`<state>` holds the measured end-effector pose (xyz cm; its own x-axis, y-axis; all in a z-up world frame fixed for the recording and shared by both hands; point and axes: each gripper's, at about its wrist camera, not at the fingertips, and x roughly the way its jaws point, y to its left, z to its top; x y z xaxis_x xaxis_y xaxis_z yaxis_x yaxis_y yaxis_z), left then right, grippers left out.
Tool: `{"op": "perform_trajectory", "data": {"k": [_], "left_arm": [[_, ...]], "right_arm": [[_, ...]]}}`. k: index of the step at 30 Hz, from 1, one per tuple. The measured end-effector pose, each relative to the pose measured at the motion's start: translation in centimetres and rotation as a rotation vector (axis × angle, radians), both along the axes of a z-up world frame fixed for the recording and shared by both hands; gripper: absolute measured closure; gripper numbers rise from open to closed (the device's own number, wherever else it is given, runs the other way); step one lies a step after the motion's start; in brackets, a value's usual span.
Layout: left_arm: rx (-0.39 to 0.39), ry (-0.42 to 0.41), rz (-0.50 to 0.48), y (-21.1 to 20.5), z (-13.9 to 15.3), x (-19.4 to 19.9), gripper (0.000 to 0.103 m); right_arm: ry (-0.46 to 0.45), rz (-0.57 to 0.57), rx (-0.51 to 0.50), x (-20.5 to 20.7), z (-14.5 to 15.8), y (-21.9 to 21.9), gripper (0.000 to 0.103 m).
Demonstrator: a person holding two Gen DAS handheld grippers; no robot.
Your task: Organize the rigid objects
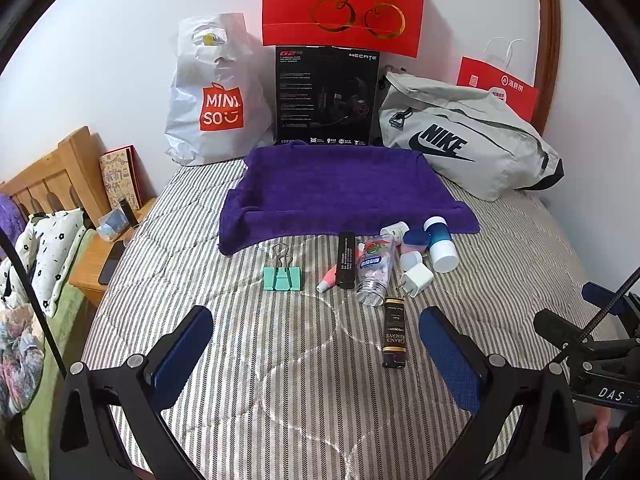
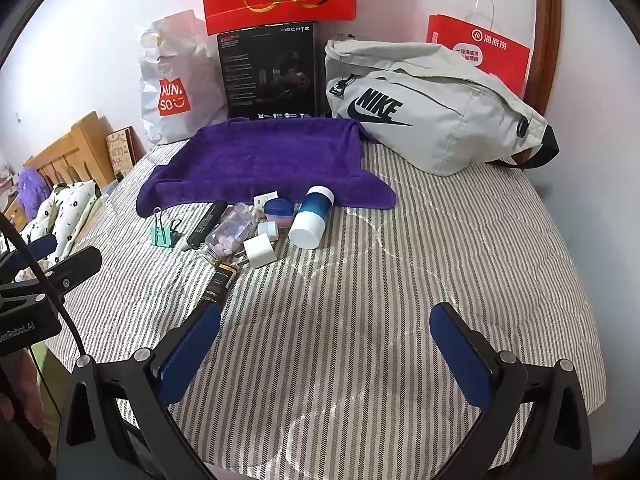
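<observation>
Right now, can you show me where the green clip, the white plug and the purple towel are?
green clip [image 1: 282,279], left wrist view, on its mint body.
white plug [image 2: 258,251], right wrist view, on its top face.
purple towel [image 1: 340,184], left wrist view, on its flat middle.

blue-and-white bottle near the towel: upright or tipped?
Tipped. The blue-and-white bottle lies on its side on the striped bedspread, white cap end toward the camera, just in front of the purple towel.

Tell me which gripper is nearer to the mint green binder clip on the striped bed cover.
Left. The left gripper is open just short of the mint green binder clip. The right gripper is open farther right, with the clip off to its left.
</observation>
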<state>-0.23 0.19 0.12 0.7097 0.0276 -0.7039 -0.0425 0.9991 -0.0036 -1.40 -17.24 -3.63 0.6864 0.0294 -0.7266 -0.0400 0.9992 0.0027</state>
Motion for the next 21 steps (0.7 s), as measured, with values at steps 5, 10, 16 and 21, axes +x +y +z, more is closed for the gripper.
{"op": "perform_trajectory", "data": {"k": [5,10,16,21], "left_arm": [[0.004,0.002,0.002,0.00,-0.04,0.00,0.000],[0.005,0.002,0.002,0.08,-0.07,0.03,0.000],[0.007,0.001,0.003,0.13,-0.08,-0.03,0.000],[0.005,0.002,0.004,0.25,-0.08,-0.10,0.000]], "right_arm": [[0.001,-0.001,-0.002,0.03,0.02,0.01,0.000],[0.000,-0.002,-0.001,-0.13,-0.01,0.00,0.000],[-0.003,0.009,0.001,-0.30,0.15,0.25,0.000],[0.002,0.014,0.000,-0.28,0.06,0.45,0.000]]}}
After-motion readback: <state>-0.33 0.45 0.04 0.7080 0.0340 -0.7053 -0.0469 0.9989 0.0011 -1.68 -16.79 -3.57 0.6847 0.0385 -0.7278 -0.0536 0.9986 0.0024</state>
